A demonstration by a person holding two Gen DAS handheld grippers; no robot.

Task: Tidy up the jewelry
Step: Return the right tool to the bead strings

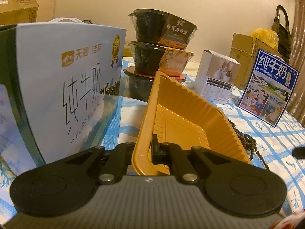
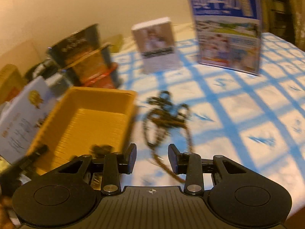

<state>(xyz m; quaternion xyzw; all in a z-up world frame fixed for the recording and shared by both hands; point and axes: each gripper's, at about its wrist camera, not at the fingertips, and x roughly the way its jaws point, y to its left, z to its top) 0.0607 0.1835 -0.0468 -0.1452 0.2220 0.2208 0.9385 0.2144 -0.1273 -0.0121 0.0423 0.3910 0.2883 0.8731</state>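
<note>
My left gripper [image 1: 144, 147] is shut on the near rim of a yellow ribbed plastic tray [image 1: 190, 118], which stands tilted on the table. Dark beaded necklaces [image 1: 246, 139] lie on the cloth just right of the tray. In the blurred right wrist view the same necklaces [image 2: 165, 118] sprawl beside the tray [image 2: 85, 122]. A small dark clump [image 2: 103, 148] rests in the tray's near end. My right gripper [image 2: 152, 158] is open over the cloth. One bead strand trails under the gap, and the pads do not touch it. The left gripper [image 2: 24, 164] shows at the tray's corner.
A large blue-white milk carton [image 1: 66, 85] stands close on the tray's left. Behind are stacked black food bowls [image 1: 160, 43], a white box [image 1: 215, 76] and a blue milk box [image 1: 266, 87]. Blue-checked tablecloth [image 2: 247, 114] spreads to the right.
</note>
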